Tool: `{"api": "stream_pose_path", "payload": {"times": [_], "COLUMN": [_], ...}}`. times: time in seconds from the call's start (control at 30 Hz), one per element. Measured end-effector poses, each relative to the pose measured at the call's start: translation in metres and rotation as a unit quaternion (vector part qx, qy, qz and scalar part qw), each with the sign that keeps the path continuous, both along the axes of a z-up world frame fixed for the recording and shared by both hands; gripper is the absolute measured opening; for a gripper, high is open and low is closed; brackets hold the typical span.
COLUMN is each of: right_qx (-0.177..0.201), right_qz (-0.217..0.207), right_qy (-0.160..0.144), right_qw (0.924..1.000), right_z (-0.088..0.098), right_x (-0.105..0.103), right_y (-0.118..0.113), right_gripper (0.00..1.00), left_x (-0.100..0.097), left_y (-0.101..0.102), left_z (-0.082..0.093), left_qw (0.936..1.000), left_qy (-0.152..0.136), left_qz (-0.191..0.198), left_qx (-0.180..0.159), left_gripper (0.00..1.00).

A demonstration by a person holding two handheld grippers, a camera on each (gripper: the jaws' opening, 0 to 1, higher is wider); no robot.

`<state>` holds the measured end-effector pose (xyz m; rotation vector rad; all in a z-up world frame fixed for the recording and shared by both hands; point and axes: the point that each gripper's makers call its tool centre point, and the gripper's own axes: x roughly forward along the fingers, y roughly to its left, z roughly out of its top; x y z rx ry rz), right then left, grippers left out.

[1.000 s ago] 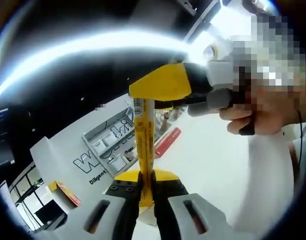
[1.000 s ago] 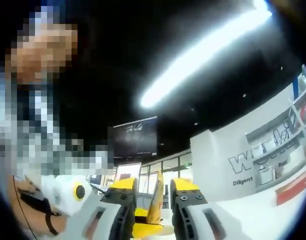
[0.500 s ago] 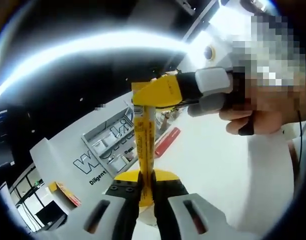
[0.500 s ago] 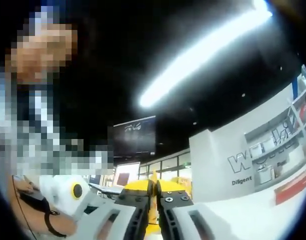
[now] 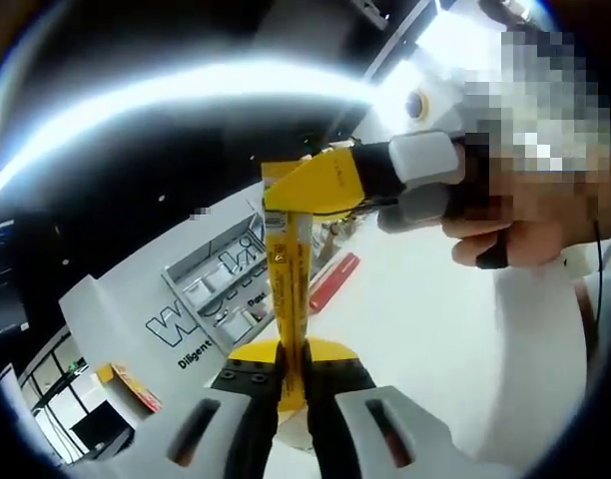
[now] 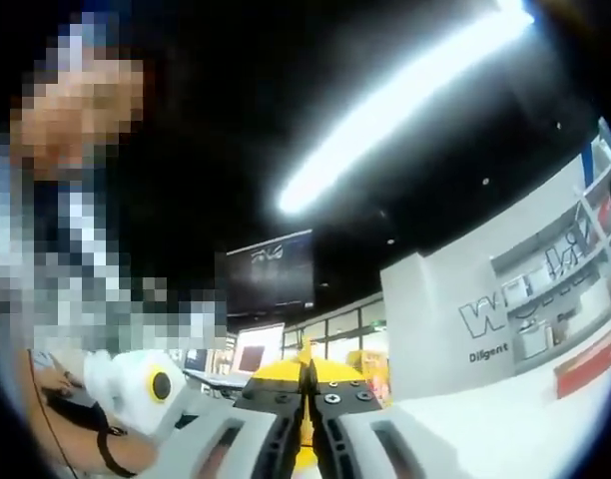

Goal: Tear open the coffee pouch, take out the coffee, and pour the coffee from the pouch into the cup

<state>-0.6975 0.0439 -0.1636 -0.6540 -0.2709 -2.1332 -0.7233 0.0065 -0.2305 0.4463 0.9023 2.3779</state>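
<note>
Closed since a second ago: right gripper (image 6: 307, 394) fingers, on coffee pouch (image 5: 287, 289) top, twelve o'clock above clamped left gripper (image 5: 294, 384).

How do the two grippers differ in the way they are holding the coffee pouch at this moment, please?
The left gripper clamps the bottom end of the coffee pouch; the right gripper pinches its top end. The left runs along the pouch's length, the right comes in from the side. Both are shut on it, with yellow jaw tips.

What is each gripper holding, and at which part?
Left gripper clamps the coffee pouch at its lower end; right gripper pinches its top end.
</note>
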Motion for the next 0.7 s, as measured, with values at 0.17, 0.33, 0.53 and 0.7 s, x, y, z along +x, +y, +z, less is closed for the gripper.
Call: {"api": "stream_pose_path", "payload": {"times": [0.17, 0.33, 0.53, 0.7], "right_qx": [-0.01, 0.003, 0.01, 0.023], "right_qz": [0.004, 0.008, 0.003, 0.002], "right_qy": [-0.009, -0.011, -0.013, -0.021], "right_qw": [0.9999, 0.9999, 0.9999, 0.9995], "right_z": [0.001, -0.002, -0.006, -0.011], "right_x": [-0.003, -0.003, -0.005, -0.007], "right_y": [0.0, -0.008, -0.007, -0.011], "right_gripper": [0.29, 0.33, 0.21, 0.15], "left_x": [0.002, 0.001, 0.001, 0.001], "left_y": [0.001, 0.0, 0.0, 0.0], "left_z": [0.002, 0.0, 0.0, -0.001], "left_qw": [1.0, 1.0, 1.0, 1.0], "left_qy": [0.003, 0.002, 0.002, 0.002], "left_qz": [-0.007, -0.004, -0.004, -0.005], "left_qx": [0.005, 0.003, 0.003, 0.002], "left_gripper": [0.11, 0.11, 0.11, 0.11]}}
